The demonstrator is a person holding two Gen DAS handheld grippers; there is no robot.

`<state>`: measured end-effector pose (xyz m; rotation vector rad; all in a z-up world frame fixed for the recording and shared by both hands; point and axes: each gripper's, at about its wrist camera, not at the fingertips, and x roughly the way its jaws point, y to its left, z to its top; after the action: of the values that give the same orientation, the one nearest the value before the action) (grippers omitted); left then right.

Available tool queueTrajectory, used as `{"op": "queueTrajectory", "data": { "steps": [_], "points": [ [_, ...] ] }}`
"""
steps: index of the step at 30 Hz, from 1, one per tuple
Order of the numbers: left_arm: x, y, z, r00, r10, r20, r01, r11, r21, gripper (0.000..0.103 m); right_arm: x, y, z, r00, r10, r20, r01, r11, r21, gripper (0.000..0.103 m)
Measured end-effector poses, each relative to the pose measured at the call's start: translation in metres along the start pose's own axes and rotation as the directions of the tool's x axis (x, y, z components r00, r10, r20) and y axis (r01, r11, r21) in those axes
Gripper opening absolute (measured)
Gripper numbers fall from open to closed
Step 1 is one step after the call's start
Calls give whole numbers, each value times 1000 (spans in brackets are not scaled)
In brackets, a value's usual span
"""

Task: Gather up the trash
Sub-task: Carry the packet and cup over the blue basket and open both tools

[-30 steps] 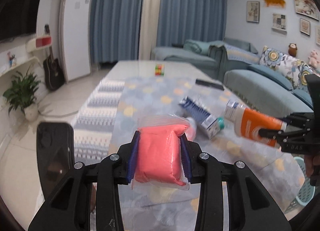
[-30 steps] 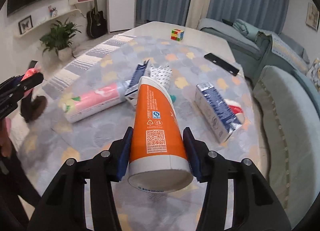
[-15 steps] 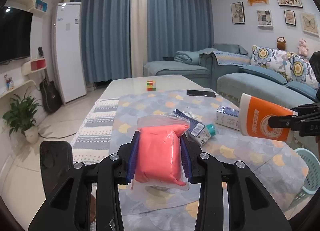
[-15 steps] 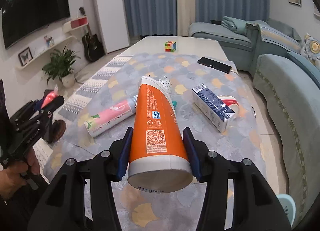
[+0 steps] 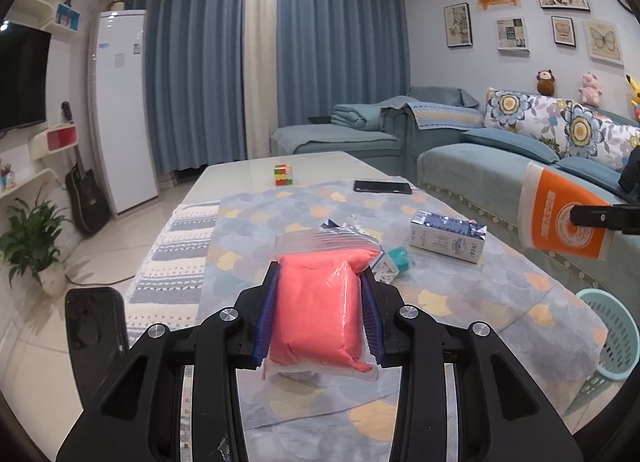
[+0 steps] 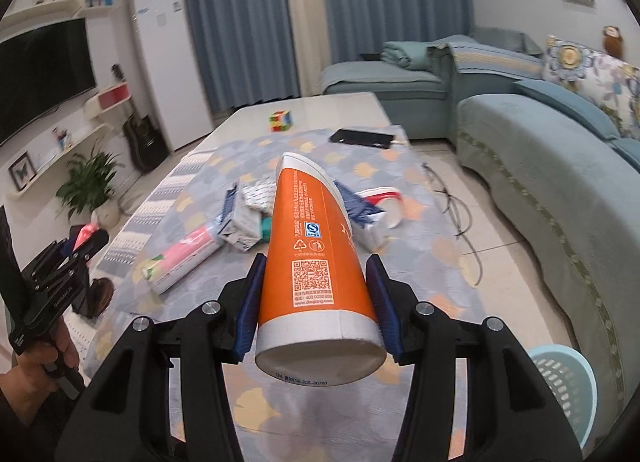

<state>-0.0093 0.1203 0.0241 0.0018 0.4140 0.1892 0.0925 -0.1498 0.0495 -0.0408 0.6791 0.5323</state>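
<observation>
Orange tube (image 6: 316,262), clamped between the right gripper (image 6: 316,302) fingers, is pointing its long axis away, crimped end far and flat cap end near, above the tabletop (image 6: 420,262). The left gripper (image 5: 320,318) is squeezing a pink bag (image 5: 320,310), probably bound for the basket (image 6: 568,378) nearby.

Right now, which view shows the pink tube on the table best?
Right wrist view: the pink tube lies in full length on the cloth, left of the cartons. In the left wrist view the pink bag in the left gripper hides it.
</observation>
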Motion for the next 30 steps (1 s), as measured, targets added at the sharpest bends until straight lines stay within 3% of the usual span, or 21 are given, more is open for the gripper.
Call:
{"op": "queueTrajectory", "data": {
  "steps": [18, 25, 30],
  "points": [
    [3, -56, -8, 990, -134, -31, 137, 986, 94, 35, -58, -74, -29, 984, -153, 91, 139, 979, 148, 47],
    [0, -90, 3, 971, -238, -20, 239, 966, 103, 35, -83, -111, -48, 966, -236, 102, 206, 949, 237, 47],
    [1, -131, 6, 940, -339, -48, 342, 933, 110, 35, -98, -143, -62, 953, -286, 94, 250, 925, 286, 47]
  ]
}}
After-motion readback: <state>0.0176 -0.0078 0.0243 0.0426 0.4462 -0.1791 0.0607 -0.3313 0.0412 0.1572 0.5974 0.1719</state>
